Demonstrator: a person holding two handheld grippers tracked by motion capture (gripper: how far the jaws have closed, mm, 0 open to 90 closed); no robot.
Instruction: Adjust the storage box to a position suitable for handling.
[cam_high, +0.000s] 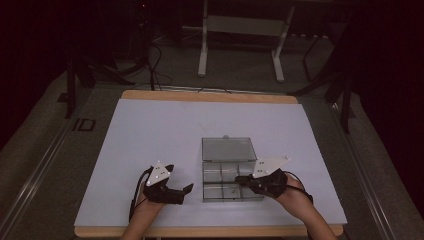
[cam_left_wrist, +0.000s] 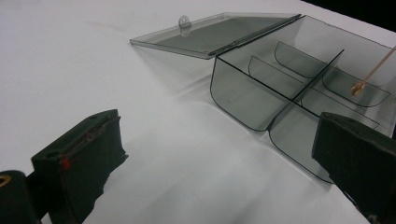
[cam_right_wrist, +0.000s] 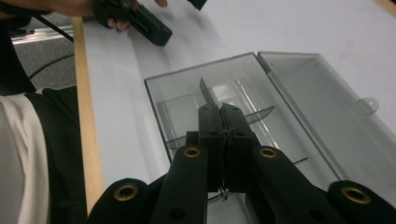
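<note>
The clear compartment box (cam_high: 227, 175) sits on the white bench (cam_high: 150, 130), slightly toward 4 o'clock from the bench centre. Its lid (cam_high: 228, 149) is swung fully open and lies flat on the 12 o'clock side of the tray, joined at the hinge. Internal dividers split the tray into compartments.

The right hand-held gripper (cam_high: 239, 179) enters from 3 o'clock and is positioned over the tray. Its jaws are pressed together on a thin stick-like item (cam_left_wrist: 371, 73); the left gripper view shows a slender rod with a small golden end hanging over a far compartment. In the right gripper view, the closed pads (cam_right_wrist: 219, 135) sit above the central divider, with a thin strand between them.

The left hand-held gripper (cam_high: 186, 190) rests at 9 o'clock of the box, near but apart from it. Its jaws are spread wide with nothing between them, pointing toward the tray's near wall.
</note>
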